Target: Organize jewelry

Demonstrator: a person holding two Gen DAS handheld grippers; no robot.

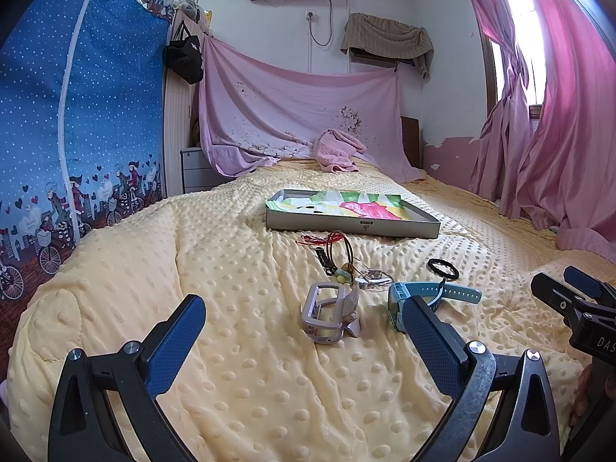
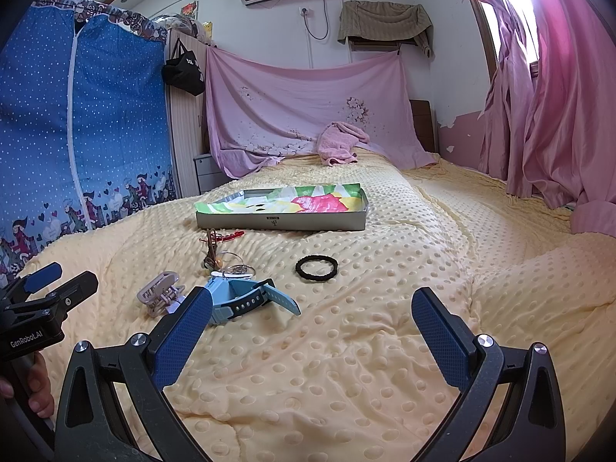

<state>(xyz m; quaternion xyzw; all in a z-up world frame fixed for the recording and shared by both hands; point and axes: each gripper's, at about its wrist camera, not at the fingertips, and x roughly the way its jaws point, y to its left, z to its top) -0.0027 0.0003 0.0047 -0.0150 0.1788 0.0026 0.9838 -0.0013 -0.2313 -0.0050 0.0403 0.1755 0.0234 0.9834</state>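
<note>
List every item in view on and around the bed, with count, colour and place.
Shallow grey cardboard tray: one, colourful paper lining, mid-bed.
Black elastic hair tie: one, right of the pile.
Light blue plastic wristwatch: one, nearest the right gripper.
Pale mauve plastic claw clip: one, ahead of the left gripper.
Red and brown cord necklaces with beads: tangled, count unclear, before the tray.
Yellow dotted blanket: one, covers the bed.
Pink towel: one, bed head.
Left gripper: blue fingers, open.
Right gripper: blue fingers, open.

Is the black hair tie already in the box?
No, the black hair tie lies on the yellow blanket, in front of the box.
</note>
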